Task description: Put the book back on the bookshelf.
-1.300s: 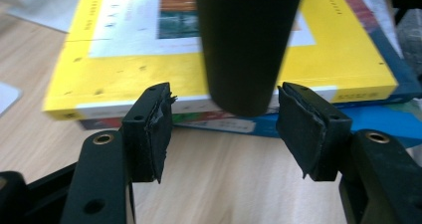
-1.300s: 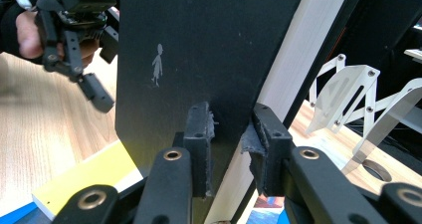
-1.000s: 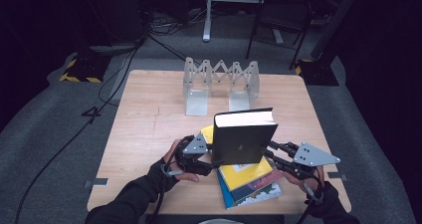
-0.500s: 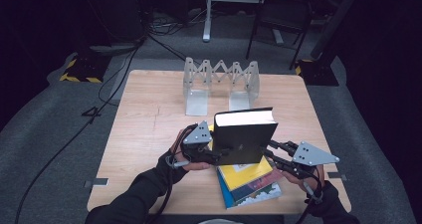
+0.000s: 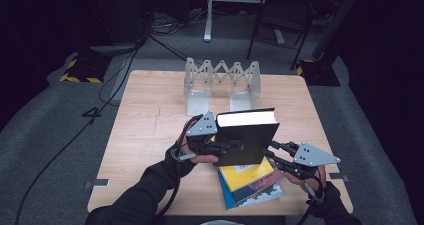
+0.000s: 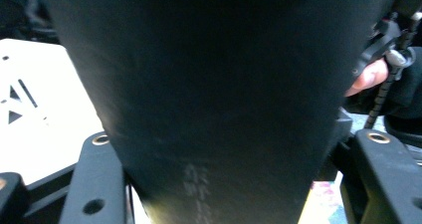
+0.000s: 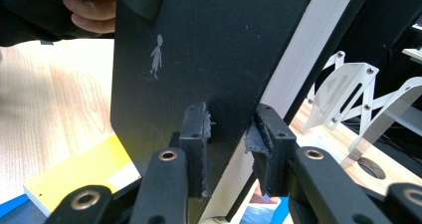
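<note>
Being held upright above stacked books at counter front: black hardcover book, clamped by left hand-held gripper at spine side, by right hand-held gripper at page edge. Two-sided grip likely used for steadiness. Expanding book rack behind.

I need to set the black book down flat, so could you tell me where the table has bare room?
Free: the table's left half, and the strip between the expanding rack and the black book. Crowded: the near right, with the book stack and both grippers.
</note>
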### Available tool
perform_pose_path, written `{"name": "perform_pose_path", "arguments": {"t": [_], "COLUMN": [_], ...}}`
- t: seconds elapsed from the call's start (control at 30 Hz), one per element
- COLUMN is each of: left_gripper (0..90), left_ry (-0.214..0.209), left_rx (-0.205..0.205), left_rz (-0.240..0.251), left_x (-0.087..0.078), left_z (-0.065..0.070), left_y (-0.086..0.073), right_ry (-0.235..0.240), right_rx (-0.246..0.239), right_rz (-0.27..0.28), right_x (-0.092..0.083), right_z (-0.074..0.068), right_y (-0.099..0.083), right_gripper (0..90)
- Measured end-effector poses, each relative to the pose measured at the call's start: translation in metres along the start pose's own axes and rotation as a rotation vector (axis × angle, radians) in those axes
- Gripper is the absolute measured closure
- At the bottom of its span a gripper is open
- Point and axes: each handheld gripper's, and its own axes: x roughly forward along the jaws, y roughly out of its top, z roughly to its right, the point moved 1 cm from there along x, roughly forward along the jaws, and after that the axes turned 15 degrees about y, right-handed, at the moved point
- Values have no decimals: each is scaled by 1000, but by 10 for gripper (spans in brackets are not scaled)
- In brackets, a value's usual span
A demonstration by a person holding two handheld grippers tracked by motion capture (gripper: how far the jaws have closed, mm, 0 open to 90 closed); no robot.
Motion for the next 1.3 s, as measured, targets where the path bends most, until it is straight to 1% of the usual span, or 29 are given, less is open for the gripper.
{"name": "perform_pose_path", "arguments": {"t": [0.1,0.13,0.2,0.23,0.27,0.37,0.47,0.53,0.57,0.6,0.77,0.8,0.87,0.9,0.93,0.97,1.0,1.03,1.07,1.1,1.17,1.23,1.27,1.3], "left_gripper": [441,455,487,495,497,485,474,464,461,461,475,475,496,500,504,506,509,509,510,511,513,514,514,515], "left_ry": [-39,-43,-66,-60,-57,-47,-42,-29,-34,-38,-46,-49,-55,-52,-45,-38,-29,-20,-13,-5,12,26,32,40], "left_rx": [11,19,29,41,42,34,19,36,19,14,16,19,17,11,8,9,3,1,-9,-13,-7,-11,-22,-28], "left_rz": [1,3,11,11,7,7,35,38,49,50,46,46,46,45,44,43,44,45,46,47,43,42,41,43], "left_x": [0,0,-2,-3,-3,-3,-4,-4,-4,-4,-2,-2,-3,-3,-3,-4,-4,-5,-5,-5,-6,-8,-8,-9], "left_z": [-1,0,2,5,5,5,5,7,6,6,5,5,5,5,5,5,5,5,5,6,6,5,3,2], "left_y": [1,2,2,3,3,3,6,11,13,15,18,18,18,18,18,18,18,18,17,17,18,18,17,17], "right_ry": [-4,-4,-6,-8,-6,-8,-7,-6,-6,-4,-7,-7,23,34,28,17,22,22,14,3,-2,-43,-62,-79], "right_rx": [4,4,3,2,2,1,4,3,4,6,11,14,17,11,-2,-11,-3,-3,2,18,59,94,121,149], "right_rz": [0,1,2,2,2,0,3,1,1,3,1,1,3,1,-17,-46,-105,-105,-117,-128,-159,-179,-189,-187], "right_x": [0,0,0,0,0,0,0,0,0,0,0,0,0,1,1,1,1,1,0,-2,-6,-12,-17,-20], "right_z": [1,1,1,1,1,1,0,0,0,0,0,0,-1,-2,-3,-3,-1,-1,0,3,10,17,22,26], "right_y": [0,0,0,0,0,0,0,0,0,0,0,0,0,0,0,-1,-5,-5,-9,-14,-22,-31,-36,-40], "right_gripper": [675,673,671,668,668,671,672,673,673,672,660,639,529,497,463,423,393,393,383,363,353,350,350,350]}}
